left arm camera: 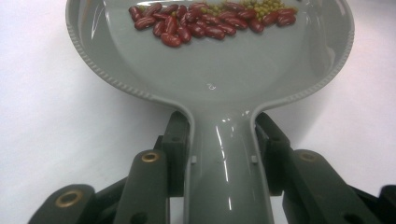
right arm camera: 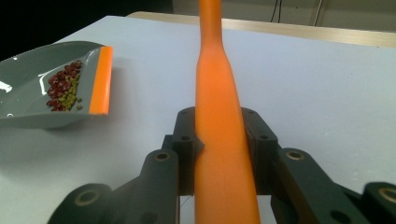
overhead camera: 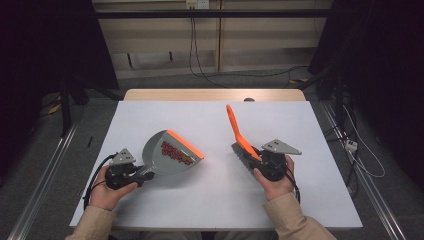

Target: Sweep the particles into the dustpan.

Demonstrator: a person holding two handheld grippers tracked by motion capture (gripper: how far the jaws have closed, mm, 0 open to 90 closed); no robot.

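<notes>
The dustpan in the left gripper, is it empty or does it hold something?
Not empty: the dustpan holds red kidney beans and small green beans, gathered near its orange lip.

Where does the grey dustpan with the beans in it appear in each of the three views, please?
High view: the dustpan lies left of centre, handle in the left gripper.
Left gripper view: dustpan across the top and centre, handle running down between the jaws.
Right gripper view: dustpan at the left edge.
Shared landmark: the red kidney beans near its front edge.
</notes>
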